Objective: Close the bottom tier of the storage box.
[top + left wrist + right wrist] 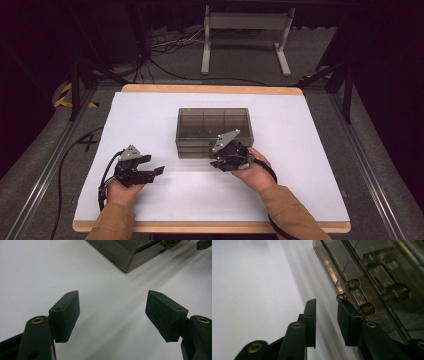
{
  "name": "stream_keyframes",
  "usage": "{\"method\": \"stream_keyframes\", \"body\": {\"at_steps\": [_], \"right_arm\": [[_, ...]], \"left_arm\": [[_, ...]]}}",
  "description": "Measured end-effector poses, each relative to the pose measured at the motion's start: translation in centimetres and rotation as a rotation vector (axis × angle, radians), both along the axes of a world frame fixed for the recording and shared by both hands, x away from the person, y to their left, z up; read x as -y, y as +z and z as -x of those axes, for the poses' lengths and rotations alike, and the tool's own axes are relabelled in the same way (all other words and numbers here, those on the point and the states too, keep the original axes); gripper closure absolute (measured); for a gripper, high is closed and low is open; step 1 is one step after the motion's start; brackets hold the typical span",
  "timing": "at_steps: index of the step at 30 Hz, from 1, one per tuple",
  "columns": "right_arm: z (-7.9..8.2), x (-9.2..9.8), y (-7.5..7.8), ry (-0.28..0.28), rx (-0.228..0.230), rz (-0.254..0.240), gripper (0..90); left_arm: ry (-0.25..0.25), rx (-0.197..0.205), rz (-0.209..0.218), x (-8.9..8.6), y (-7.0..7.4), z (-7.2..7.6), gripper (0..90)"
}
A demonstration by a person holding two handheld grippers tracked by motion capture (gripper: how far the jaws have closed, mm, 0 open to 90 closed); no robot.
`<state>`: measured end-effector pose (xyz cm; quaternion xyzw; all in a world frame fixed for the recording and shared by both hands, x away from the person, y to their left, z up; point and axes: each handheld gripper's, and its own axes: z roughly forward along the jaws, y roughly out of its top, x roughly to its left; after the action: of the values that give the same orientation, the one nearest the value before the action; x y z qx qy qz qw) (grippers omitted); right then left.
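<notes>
A: Item one, the smoky clear box (pixel 214 131). Where does it sit from your tools?

B: Mid-surface (pixel 300 200). My right tool (pixel 216 161) is hard against its near long wall, at the latch (pixel 359 296). In the right gripper view the latch lies just off the outer jaw's tip, apart from the gap between the jaws. I can't tell whether it touches.

A: State of that tool?

B: Released, jaws a narrow way apart, nothing between them.

A: Item two, the left tool (pixel 159 171)?

B: Released too, jaws wide, resting over bare surface. The box corner (pixel 127 270) lies ahead of it and off to its right, well apart.

A: Long axis of the box?

B: Runs crosswise to my right tool's line of reach, so the latch faces me. My right hand (pixel 255 172) is plainly the nearer.

A: Obstructions?

B: None on the surface between either tool and the box. Only the box's inner dividers, behind the wall.
</notes>
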<state>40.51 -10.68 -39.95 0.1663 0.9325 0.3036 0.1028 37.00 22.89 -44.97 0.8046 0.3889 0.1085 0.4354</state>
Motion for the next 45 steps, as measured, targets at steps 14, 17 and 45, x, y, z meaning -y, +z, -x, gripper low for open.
{"method": "stream_keyframes", "body": {"at_steps": [14,17,45], "right_arm": [[1.4,4.7,2.3,-0.056,0.015,-0.179,29.8],[1.8,6.2,2.6,-0.083,0.034,-0.201,25.6],[1.7,16.0,1.2,-0.463,0.145,-0.247,14.2]], "left_arm": [[0.008,-0.001,0.006,-0.3,0.1,0.2,28.4],[0.007,-0.003,0.001,-0.2,0.1,0.2,28.4],[0.026,-0.005,0.011,-0.2,0.3,-0.4,28.2]]}}
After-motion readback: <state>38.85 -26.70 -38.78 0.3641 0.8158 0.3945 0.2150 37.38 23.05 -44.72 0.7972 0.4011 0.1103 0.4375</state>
